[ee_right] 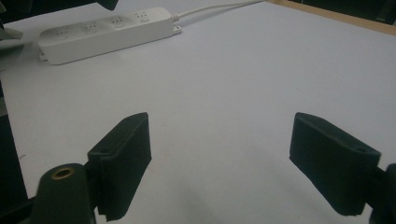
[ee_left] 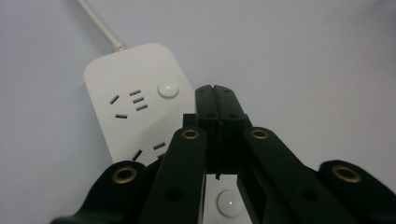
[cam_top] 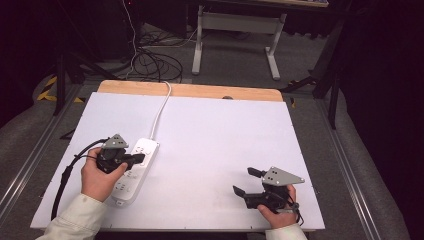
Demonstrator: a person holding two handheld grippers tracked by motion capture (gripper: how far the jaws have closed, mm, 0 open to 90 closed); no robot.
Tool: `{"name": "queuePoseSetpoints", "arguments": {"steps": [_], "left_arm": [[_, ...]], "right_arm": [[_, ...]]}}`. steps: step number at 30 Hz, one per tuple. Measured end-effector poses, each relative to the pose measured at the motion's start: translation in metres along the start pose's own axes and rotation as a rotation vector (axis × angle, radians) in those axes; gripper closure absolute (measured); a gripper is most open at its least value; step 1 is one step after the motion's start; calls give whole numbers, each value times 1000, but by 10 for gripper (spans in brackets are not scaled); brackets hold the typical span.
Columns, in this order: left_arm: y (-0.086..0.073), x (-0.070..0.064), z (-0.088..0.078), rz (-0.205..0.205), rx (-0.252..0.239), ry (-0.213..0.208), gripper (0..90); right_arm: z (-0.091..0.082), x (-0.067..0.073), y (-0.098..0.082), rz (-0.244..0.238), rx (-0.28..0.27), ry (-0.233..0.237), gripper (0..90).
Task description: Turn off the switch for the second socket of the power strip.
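Lying on the left part of the white table [cam_top: 215, 150], the white power strip [cam_top: 134, 169] runs lengthwise away from me, its white cord [cam_top: 161, 111] leading off toward the far wooden edge. I hold my left gripper [cam_top: 142, 158] over the strip with the jaws pressed together on nothing, their tips just beside a round button [ee_left: 168, 89] near the cord end. My right gripper [cam_top: 246, 181] sits well apart near the front right, jaws spread wide over bare table.
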State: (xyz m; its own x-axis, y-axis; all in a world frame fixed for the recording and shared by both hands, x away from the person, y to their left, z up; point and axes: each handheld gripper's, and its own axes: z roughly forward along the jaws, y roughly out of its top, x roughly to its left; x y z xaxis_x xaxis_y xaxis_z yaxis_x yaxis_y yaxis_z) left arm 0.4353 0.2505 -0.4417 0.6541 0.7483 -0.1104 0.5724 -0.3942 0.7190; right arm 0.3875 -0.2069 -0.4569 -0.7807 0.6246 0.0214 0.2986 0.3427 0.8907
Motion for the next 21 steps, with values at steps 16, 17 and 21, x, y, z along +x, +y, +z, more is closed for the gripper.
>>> {"name": "queuePoseSetpoints", "arguments": {"steps": [16, 17, 21], "left_arm": [[-1, 1, 10, -15, 71, 3, 900], [-1, 1, 10, -13, 72, 7, 900], [-1, 2, 12, -5, 83, 15, 900]], "right_arm": [[0, 0, 0, -3, 5, 1, 206], [0, 1, 0, -1, 4, 1, 206], [0, 1, 0, -1, 3, 3, 206]]}}
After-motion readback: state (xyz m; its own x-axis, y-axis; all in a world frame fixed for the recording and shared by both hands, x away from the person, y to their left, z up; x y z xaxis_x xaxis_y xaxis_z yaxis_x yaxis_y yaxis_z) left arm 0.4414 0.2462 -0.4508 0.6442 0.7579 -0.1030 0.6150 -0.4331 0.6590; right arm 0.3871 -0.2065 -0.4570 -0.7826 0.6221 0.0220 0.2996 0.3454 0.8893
